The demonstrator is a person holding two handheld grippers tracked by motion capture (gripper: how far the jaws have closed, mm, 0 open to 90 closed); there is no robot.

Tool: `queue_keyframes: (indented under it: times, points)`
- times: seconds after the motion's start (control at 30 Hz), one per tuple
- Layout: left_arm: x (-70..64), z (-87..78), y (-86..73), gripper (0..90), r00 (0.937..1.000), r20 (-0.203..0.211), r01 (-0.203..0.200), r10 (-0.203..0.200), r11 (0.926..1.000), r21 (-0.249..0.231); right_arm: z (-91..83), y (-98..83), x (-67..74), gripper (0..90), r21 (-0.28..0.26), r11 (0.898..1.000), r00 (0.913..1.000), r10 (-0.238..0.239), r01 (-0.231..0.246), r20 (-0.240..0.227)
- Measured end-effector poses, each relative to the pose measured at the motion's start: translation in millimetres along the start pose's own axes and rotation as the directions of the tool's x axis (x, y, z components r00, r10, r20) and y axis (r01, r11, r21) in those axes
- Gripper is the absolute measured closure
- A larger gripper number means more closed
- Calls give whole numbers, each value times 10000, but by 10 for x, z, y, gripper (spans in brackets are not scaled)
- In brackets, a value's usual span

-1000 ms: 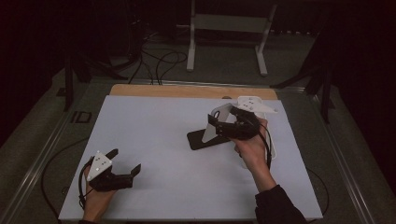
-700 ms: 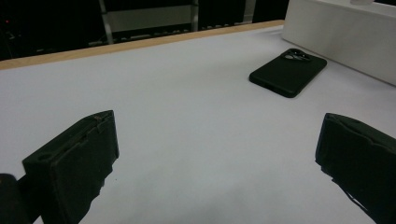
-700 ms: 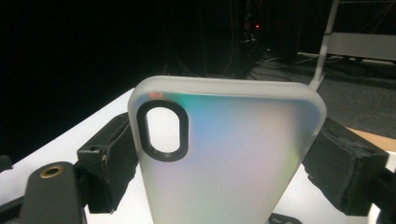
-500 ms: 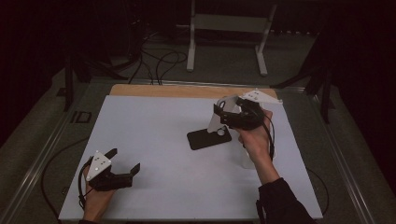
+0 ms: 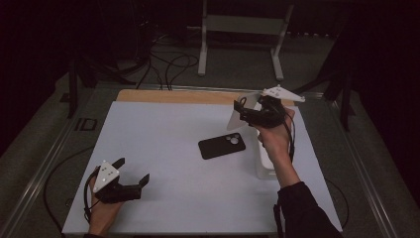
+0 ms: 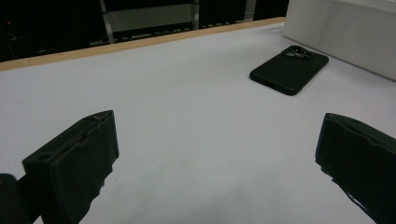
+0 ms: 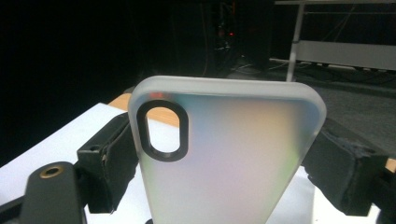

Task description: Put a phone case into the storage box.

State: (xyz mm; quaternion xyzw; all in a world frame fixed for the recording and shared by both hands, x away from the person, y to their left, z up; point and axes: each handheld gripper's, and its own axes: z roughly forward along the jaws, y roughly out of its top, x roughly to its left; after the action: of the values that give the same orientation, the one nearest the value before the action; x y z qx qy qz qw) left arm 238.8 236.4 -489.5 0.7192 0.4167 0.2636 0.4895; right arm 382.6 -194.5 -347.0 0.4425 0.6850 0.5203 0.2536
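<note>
in the high view, nearest the person at about seven o'clock on the table, the left gripper [image 5: 134, 174] rests low on the white table surface [image 5: 173, 198], held in the left hand [image 5: 101, 210]. its jaws stand wide apart with nothing between them; in the left gripper view the two black jaws rise at either side with bare white surface in the gap.

further in, near the middle of the table and a little toward three o'clock, a black phone [image 5: 222, 146] lies flat, camera side up, its camera end pointing toward two o'clock. in the left gripper view the phone [image 6: 289, 69] sits at about one o'clock, well apart from the jaws.

just beside the phone at three o'clock, a white box [image 5: 265, 161] stands on the surface, partly hidden by the right forearm; the left gripper view shows the box [image 6: 341, 28] just behind the phone.

farther still, at about one o'clock near the wooden far edge [image 5: 173, 95] of the table, the right hand [image 5: 275, 139] lifts the right gripper [image 5: 242, 113] clear of the surface. its jaws are clamped on a frosted translucent phone case [image 7: 224, 154], gripping it by its two long sides; the case stands upright with its oval camera cutout at upper left in the right gripper view. in the high view the case [image 5: 236, 116] hangs above the surface, beyond the phone.

beyond the table, a metal stand [image 5: 242, 25] and cables [image 5: 168, 64] sit on the dark floor.
</note>
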Motion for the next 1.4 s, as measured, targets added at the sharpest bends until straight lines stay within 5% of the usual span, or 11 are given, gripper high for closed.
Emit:
queue_keyframes:
  times: [0.6,1.4]
  points:
    - [-5,3,1,0,10000,2,-39,39,10000,36,117,83,-340,166,162,9998,9936,72,-91,1126]
    - [2,-23,8,0,9999,-165,41,-44,9999,-167,236,96,-724,165,515,9971,9665,405,-553,2533]
